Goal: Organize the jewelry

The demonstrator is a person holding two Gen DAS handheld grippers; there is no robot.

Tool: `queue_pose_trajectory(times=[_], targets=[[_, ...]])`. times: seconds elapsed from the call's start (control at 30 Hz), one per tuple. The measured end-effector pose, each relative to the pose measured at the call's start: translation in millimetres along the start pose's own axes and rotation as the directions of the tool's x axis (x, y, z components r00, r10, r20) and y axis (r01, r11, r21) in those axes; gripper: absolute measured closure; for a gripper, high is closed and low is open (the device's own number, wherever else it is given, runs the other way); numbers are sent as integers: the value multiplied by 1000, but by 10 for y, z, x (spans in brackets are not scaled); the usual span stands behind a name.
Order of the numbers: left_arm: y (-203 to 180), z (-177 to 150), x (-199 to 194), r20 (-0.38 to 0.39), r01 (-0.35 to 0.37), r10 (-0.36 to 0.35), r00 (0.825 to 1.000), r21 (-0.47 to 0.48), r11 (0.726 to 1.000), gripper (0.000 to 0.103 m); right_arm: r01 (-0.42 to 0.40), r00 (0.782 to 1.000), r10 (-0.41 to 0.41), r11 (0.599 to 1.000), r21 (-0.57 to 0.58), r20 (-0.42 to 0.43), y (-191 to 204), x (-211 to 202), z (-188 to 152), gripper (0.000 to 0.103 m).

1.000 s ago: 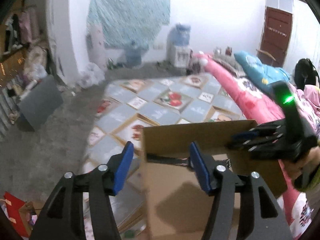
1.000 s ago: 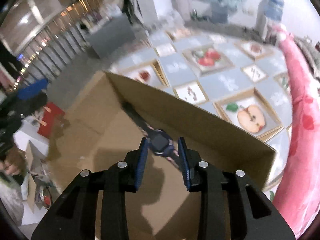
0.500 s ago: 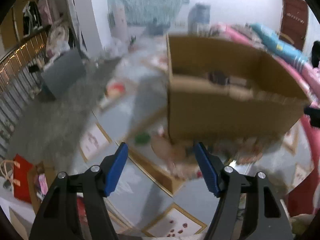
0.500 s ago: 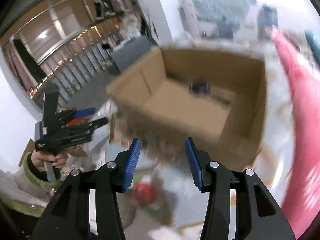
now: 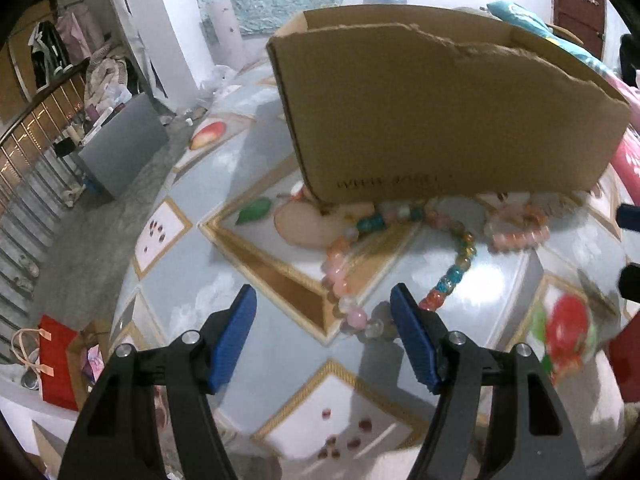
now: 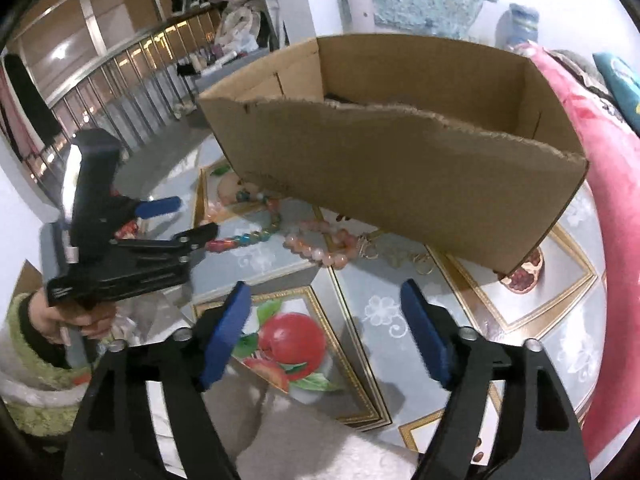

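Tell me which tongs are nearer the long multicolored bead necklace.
Left. The left tongs hang open right over the near loop of the bead necklace, almost straddling it. The right tongs are open too, farther back, with the necklace ahead to their left.

Right gripper [image 6: 324, 316] fills the bottom of the frame, blue pads [image 6: 226, 334] spread wide with nothing between them, over a fruit-patterned mat [image 6: 372, 312] whose red apple print sits just above the left pad. A cardboard box [image 6: 400, 168] with a torn near edge spans the upper middle; a multicoloured bead strand [image 6: 256, 232], a pink bead bracelet [image 6: 324, 246] and some thin gold-coloured pieces [image 6: 396, 256] lie along its base at centre. At left of frame the left gripper [image 6: 184, 220], held in a hand [image 6: 76, 320] with a green sleeve, has its fingers parted and pointing at the bead strand; a pink blanket [image 6: 600, 200] runs down the right edge.
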State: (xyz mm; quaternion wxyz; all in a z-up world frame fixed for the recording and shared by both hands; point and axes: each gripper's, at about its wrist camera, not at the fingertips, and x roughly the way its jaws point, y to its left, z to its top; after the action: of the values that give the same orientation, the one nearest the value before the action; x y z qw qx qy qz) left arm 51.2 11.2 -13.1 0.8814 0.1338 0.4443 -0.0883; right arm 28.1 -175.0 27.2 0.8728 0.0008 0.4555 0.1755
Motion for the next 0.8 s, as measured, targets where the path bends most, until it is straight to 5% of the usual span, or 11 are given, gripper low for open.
queue_pose_trajectory(times=[0.13, 0.47, 0.8], targets=[[41, -101, -56, -10, 31, -31, 999, -46, 998, 38, 59, 998, -59, 998, -33, -7, 84, 124, -52, 12], [72, -147, -57, -3, 74, -75, 997, -89, 993, 48, 194, 977, -204, 973, -128, -70, 160, 522, -132, 8], [88, -113, 12, 7, 94, -94, 996, -62, 994, 75, 148, 985, -157, 982, -114, -70, 47, 546, -179, 8]])
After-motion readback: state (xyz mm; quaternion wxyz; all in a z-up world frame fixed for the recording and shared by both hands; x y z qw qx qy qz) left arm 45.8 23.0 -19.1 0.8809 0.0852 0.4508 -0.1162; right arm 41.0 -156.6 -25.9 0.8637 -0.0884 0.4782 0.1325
